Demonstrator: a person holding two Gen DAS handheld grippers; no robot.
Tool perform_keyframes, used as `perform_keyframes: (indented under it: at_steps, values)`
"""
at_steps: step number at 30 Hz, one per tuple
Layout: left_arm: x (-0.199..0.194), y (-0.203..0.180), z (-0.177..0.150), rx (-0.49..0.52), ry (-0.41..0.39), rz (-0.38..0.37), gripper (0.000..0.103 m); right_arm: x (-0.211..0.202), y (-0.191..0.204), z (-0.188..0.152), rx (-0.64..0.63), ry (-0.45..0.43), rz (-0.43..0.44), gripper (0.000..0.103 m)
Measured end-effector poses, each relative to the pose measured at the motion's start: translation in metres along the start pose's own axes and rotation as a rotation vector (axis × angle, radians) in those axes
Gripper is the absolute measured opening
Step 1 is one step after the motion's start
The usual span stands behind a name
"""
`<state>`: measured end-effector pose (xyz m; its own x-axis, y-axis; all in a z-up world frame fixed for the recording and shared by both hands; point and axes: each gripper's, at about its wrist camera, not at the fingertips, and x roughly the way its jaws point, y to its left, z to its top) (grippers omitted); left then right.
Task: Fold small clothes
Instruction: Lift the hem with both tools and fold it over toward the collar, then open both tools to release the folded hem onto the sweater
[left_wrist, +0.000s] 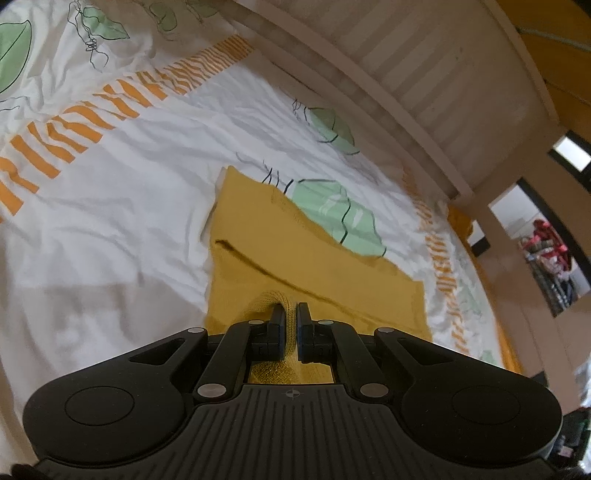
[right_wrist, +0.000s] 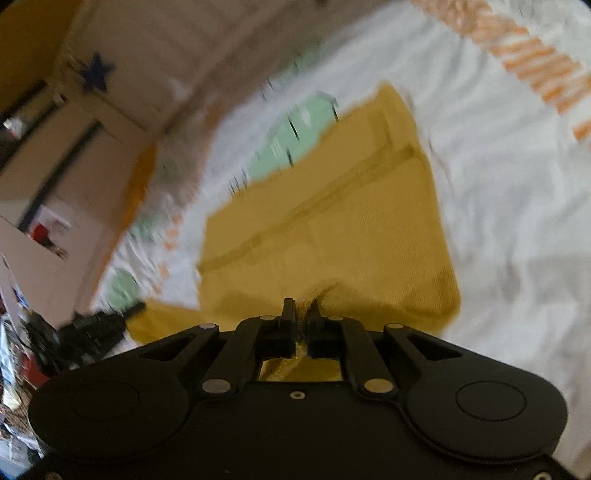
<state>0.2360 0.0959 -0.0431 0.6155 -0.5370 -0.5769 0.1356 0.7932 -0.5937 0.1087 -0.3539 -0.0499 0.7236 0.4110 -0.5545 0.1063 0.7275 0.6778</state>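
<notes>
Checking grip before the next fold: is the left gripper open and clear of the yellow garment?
No. The left gripper is shut on a bunched edge of the yellow garment, with knit fabric pinched between its fingers.

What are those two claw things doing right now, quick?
Left gripper: closed, pinching the yellow garment.
Right gripper: closed, pinching the same yellow garment, though that view is blurred.

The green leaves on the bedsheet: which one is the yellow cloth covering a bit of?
The big pale green leaf just beyond the yellow cloth. The cloth's edge overlaps its lower side, while the smaller leaf farther up the sheet lies fully uncovered.
</notes>
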Motion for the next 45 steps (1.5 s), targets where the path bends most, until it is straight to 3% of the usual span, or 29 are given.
perform_keyframes:
  at_steps: [5,11,25,29,30,32,34,39,45]
  values:
    - [0.008,-0.006,0.026,0.005,-0.031,-0.003,0.005,0.005,-0.001,0.048,0.005,-0.128,0.051,0.013]
    - [0.038,-0.013,0.063,0.032,-0.048,0.010,0.005,0.045,-0.017,0.098,0.051,-0.199,0.052,0.013]
    - [0.138,0.021,0.099,-0.033,0.006,0.113,0.006,0.132,-0.066,0.145,0.116,-0.193,-0.049,0.014]
    - [0.149,0.029,0.106,-0.062,-0.037,0.117,0.008,0.144,-0.074,0.152,0.141,-0.209,-0.056,0.020]
    - [0.150,0.031,0.108,-0.063,-0.055,0.121,0.015,0.146,-0.075,0.154,0.145,-0.217,-0.060,0.021]
    - [0.149,0.031,0.112,-0.052,-0.092,0.140,0.028,0.145,-0.076,0.156,0.142,-0.235,-0.077,0.044]
    - [0.144,0.028,0.115,-0.021,-0.113,0.160,0.029,0.140,-0.073,0.157,0.116,-0.264,-0.088,0.058]
    - [0.125,0.005,0.103,0.158,-0.106,0.178,0.043,0.124,-0.049,0.150,-0.044,-0.256,-0.163,0.060]
    - [0.117,-0.024,0.053,0.420,0.004,0.180,0.044,0.125,-0.006,0.115,-0.353,-0.149,-0.278,0.066]
